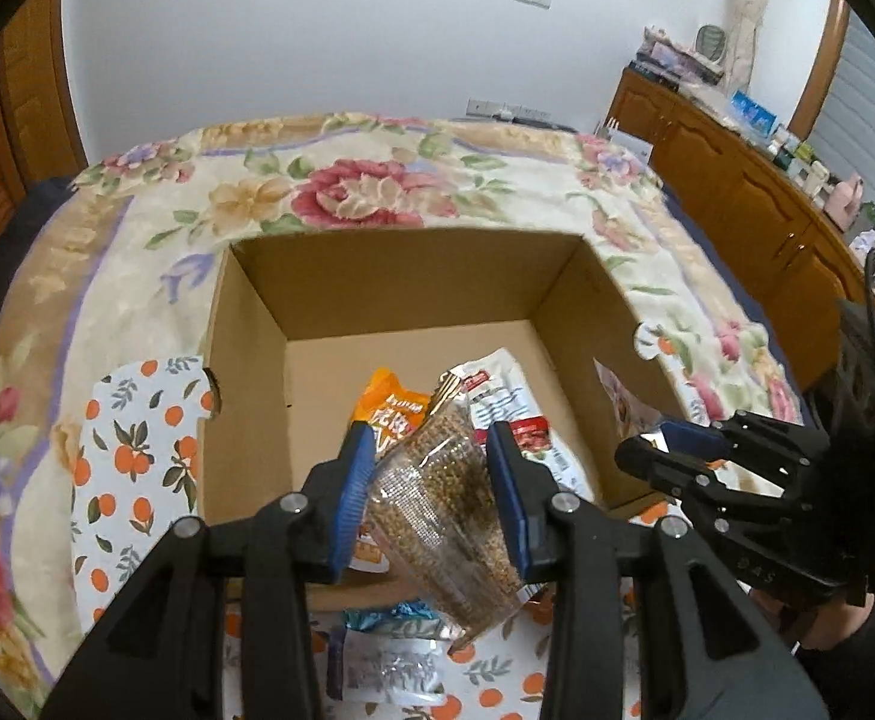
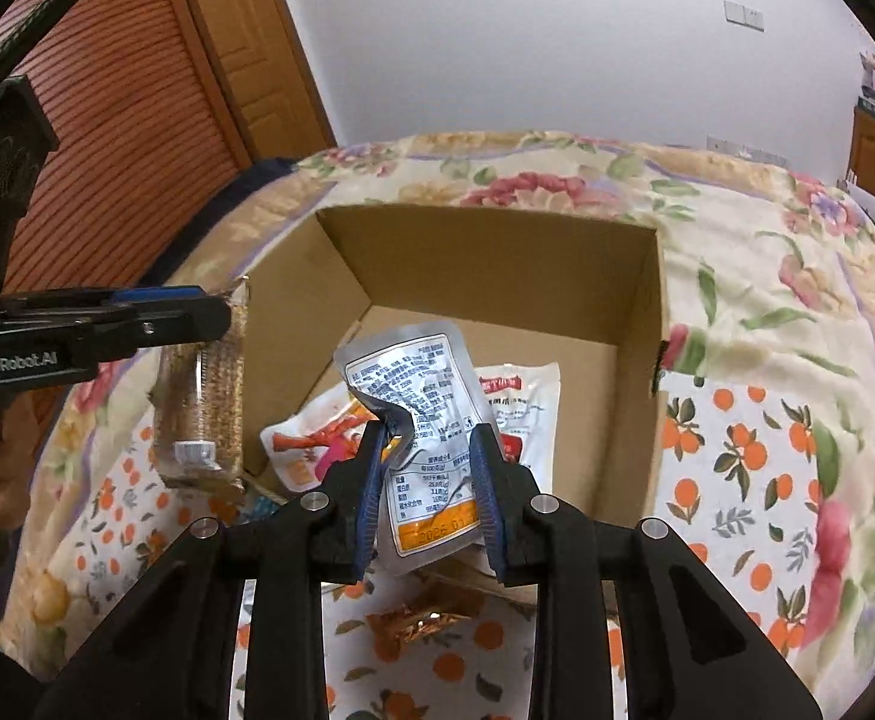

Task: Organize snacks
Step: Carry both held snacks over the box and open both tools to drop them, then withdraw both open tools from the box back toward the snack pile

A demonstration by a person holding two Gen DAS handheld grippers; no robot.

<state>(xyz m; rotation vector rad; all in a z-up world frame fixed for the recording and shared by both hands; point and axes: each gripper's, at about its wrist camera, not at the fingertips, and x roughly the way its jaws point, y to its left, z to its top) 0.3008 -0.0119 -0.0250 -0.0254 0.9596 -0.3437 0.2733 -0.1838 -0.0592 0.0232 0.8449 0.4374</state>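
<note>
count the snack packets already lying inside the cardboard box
2 visible: an orange packet at the left of the box floor and a white packet with red label beside it on the right. The held packets may hide more.

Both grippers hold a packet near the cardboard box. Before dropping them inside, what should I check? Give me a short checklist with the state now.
1. Left gripper grips the clear grain packet: ok.
2. Right gripper grips the silver pouch: ok.
3. Cardboard box open on top: ok.
4. Free floor inside the box behind the orange packet: ok.
5. Both packets fully past the near box wall: cannot tell.
6. Grippers apart from each other: ok.
</note>
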